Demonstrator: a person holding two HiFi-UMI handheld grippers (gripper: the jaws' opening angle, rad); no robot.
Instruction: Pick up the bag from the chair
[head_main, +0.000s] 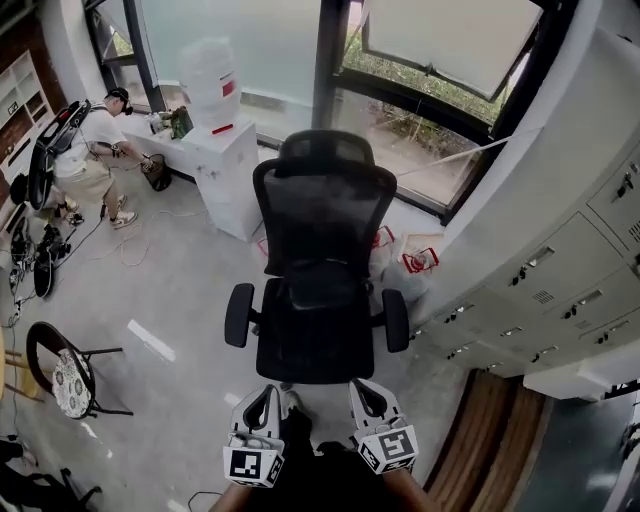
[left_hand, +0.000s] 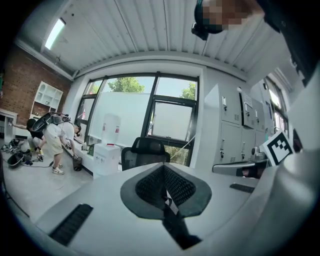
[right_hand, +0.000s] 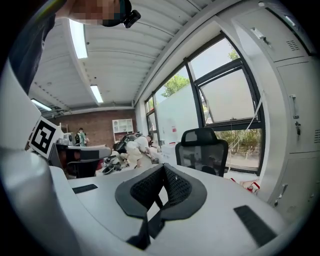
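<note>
office chair (head_main: 320, 210) stands ahead by the window, seat toward the person. dark bag (head_main: 320, 287), hard to make out, lies on the seat against the backrest. left gripper (head_main: 263, 402) and right gripper (head_main: 367, 400): jaws pressed together, empty, near the seat's front edge.

place: office; near: mesh office chair (head_main: 318, 290); right: grey lockers (head_main: 560, 280); far left: water dispenser (head_main: 215, 100); far: tall windows (head_main: 440, 45)

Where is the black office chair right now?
Head view: the black office chair stands mid-frame, just beyond the left gripper and right gripper, between a white cabinet and grey lockers.
</note>
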